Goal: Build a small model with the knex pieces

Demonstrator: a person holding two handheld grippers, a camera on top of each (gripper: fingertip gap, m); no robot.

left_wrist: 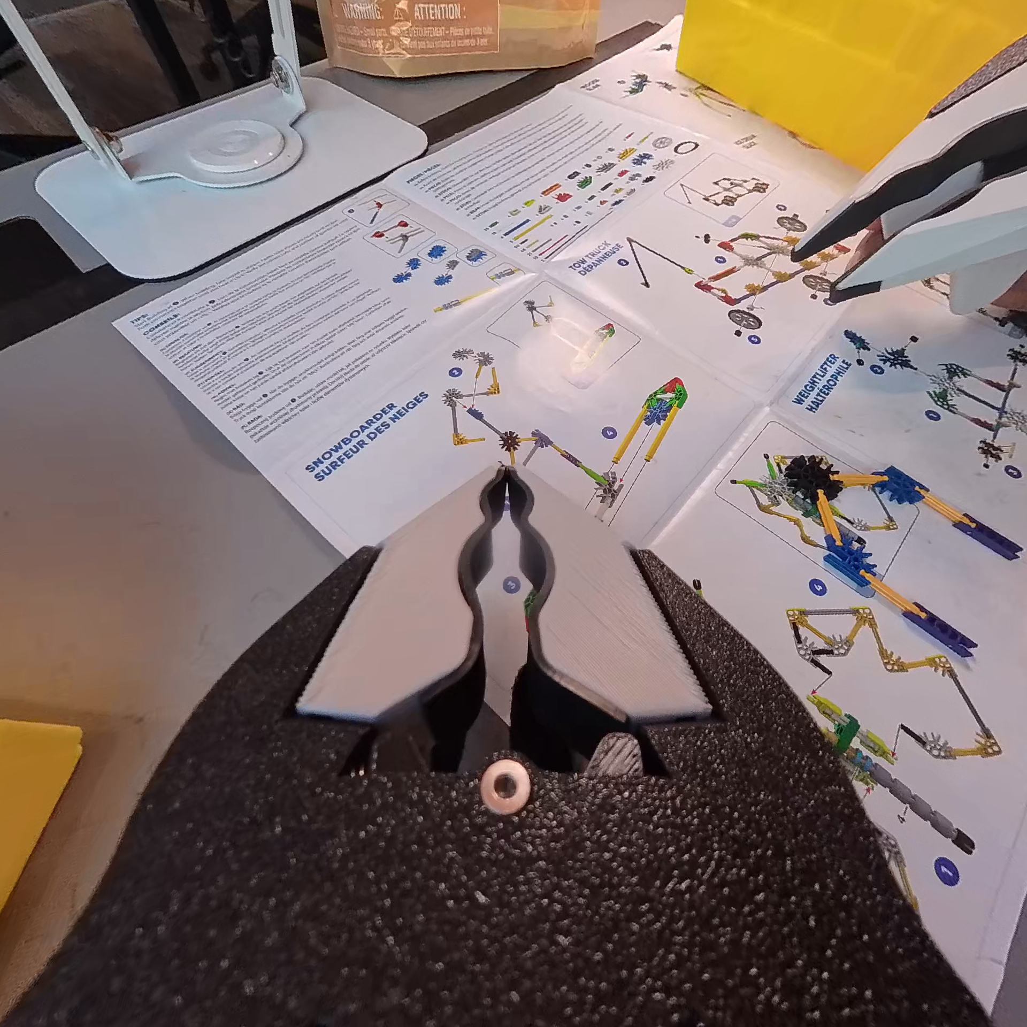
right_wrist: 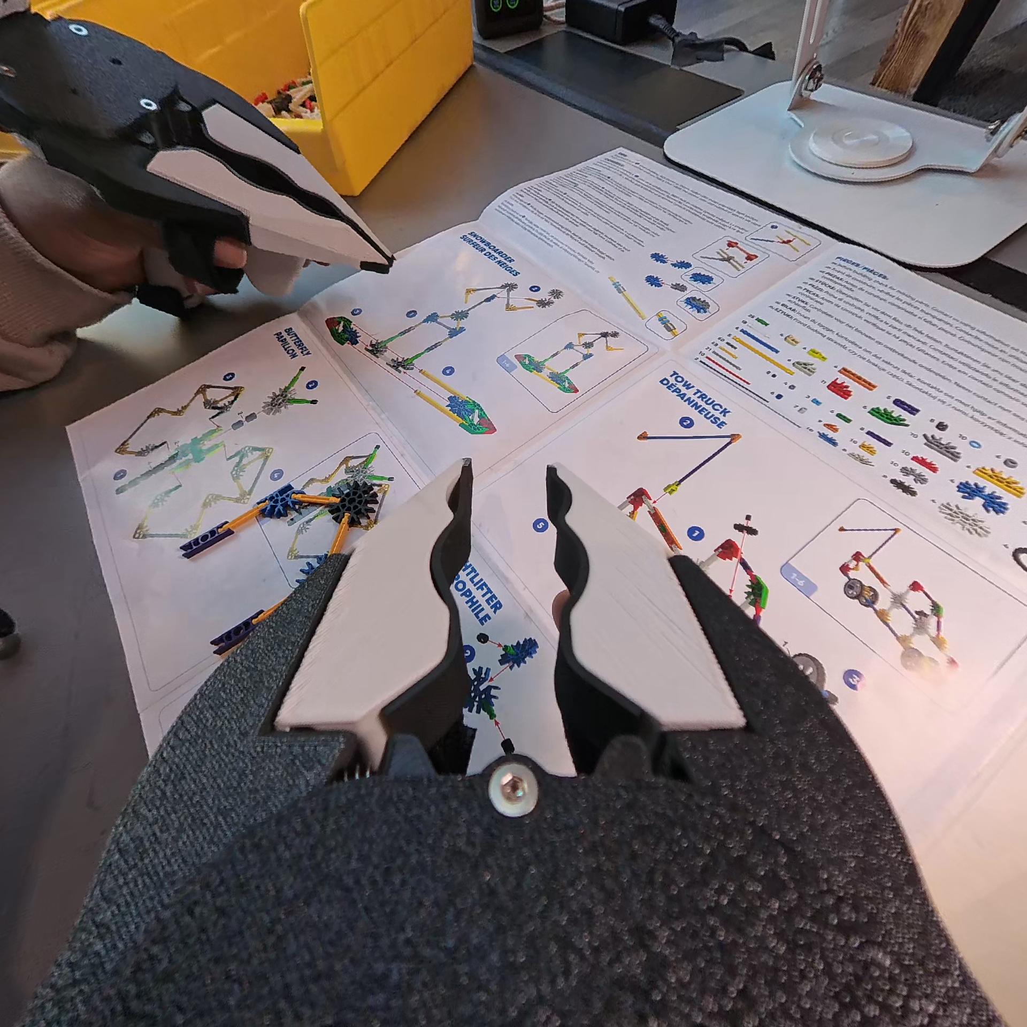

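Small toy build of yellow rods, blue connectors and a black spoked wheel, lying on the unfolded instruction sheet spread flat on the grey worktop; probably light, rigid and snap-jointed, best pinched by a rod. Left gripper clenched, fingers meeting at the tips with nothing between, above the sheet. Right gripper released, empty, near the build. Yellow bin behind, loose toy pieces inside. Brown paper bag and white stand further back.

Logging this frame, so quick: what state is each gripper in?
Left gripper: closed, fingers empty, over the instruction sheet.
Right gripper: open, holding nothing, above the same sheet.
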